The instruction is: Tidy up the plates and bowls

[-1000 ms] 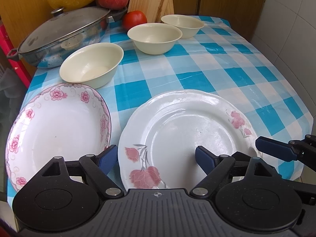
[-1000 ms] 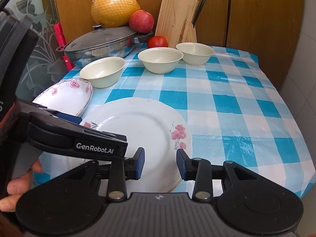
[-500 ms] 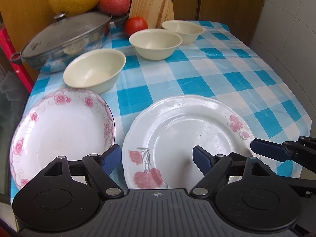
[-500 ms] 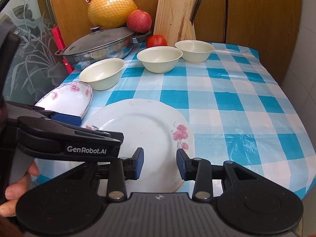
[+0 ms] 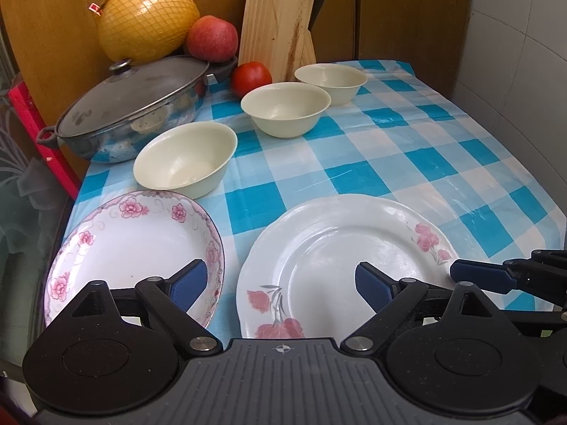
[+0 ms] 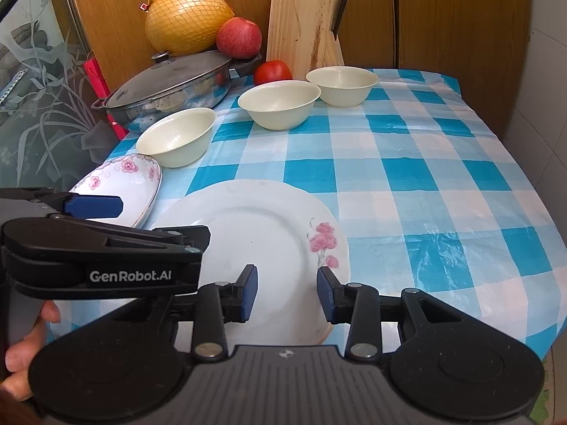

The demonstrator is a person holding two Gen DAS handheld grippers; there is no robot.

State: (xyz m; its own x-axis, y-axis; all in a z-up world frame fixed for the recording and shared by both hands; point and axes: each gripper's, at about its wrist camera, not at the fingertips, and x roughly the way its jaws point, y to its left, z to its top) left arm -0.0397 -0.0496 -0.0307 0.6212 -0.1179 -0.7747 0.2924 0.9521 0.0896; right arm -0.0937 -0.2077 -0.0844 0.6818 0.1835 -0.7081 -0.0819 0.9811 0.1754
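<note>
My left gripper (image 5: 281,283) is spread wide, empty, one finger over the deep plate (image 5: 134,244), the other over the flat plate (image 5: 340,258). My right gripper (image 6: 286,292) gapes empty above that flat plate. Three bowls (image 5: 184,159) sit beyond.

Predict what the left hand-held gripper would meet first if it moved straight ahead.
Probably the white plate: the left hand-held gripper hangs open over its near rim. Height above it is unclear.

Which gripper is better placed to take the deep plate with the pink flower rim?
Probably the left gripper: its open jaws hover by the deep plate. The right gripper hovers over the flat plate.
</note>
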